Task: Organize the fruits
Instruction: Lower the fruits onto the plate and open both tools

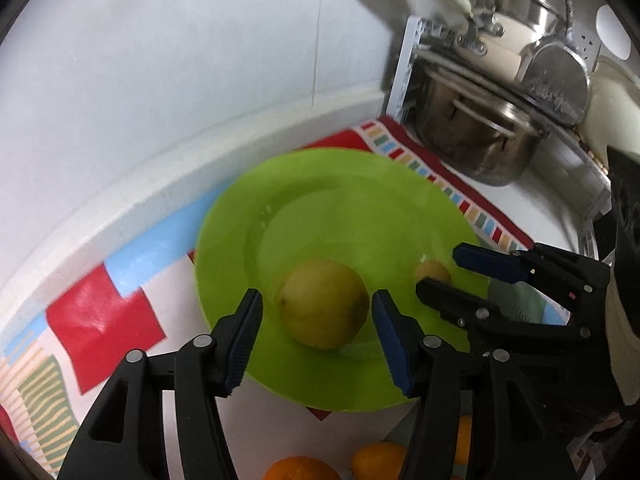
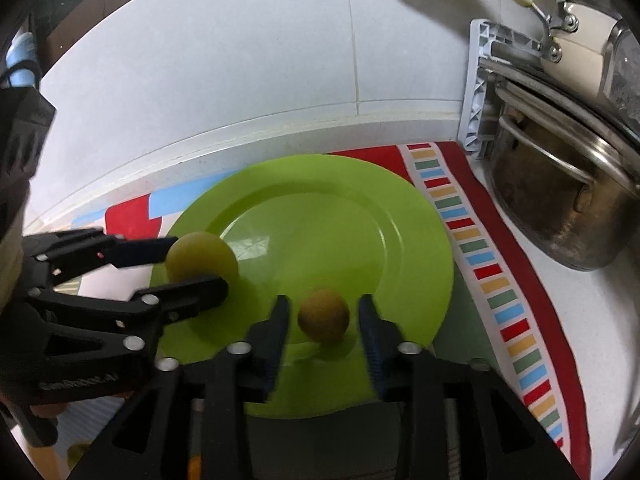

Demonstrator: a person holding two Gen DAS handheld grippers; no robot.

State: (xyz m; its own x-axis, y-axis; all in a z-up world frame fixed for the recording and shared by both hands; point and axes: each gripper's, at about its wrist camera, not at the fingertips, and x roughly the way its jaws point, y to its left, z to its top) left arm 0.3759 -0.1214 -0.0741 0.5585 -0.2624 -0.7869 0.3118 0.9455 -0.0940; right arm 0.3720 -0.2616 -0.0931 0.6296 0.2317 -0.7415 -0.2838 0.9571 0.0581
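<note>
Plate (image 1: 320, 208) at frame centre, flat on the cloth (image 1: 104, 320), wall (image 1: 160, 60) behind. Two fruits on the plate's near half: the large fruit (image 1: 323, 305) left of the small fruit (image 1: 432, 272). Left gripper (image 1: 316, 336) straddling the large one, right gripper (image 2: 322, 322) straddling the small one. Pot (image 1: 480, 136) upper right, past the cloth's edge. Oranges (image 1: 376, 466) at bottom, nearer than the plate.

Black plastic tongs (image 1: 318, 320), blue ribbed pads (image 1: 244, 344) (silver rivets).
</note>
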